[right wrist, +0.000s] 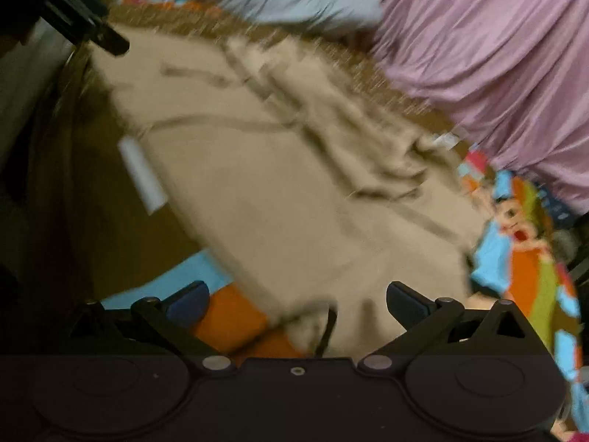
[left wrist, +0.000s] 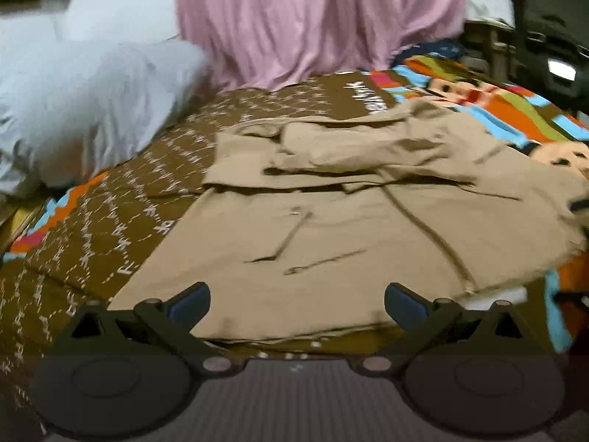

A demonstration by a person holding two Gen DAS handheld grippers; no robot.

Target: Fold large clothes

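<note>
A tan garment (left wrist: pixel 331 221) lies spread on a bed with a brown and multicoloured cover (left wrist: pixel 92 243); its far part is bunched in folds. My left gripper (left wrist: pixel 297 304) is open and empty, just above the garment's near edge. In the right wrist view the same garment (right wrist: pixel 279 184) fills the middle, blurred by motion. My right gripper (right wrist: pixel 296 302) is open, with the garment's near edge between the two fingers and nothing gripped. The left gripper's dark body (right wrist: pixel 84 25) shows at the top left of that view.
A pink curtain (left wrist: pixel 316 18) hangs behind the bed. White pillows (left wrist: pixel 81 99) lie at the far left. A white label (right wrist: pixel 141 175) shows at the garment's edge. Dark furniture (left wrist: pixel 545 37) stands at the far right.
</note>
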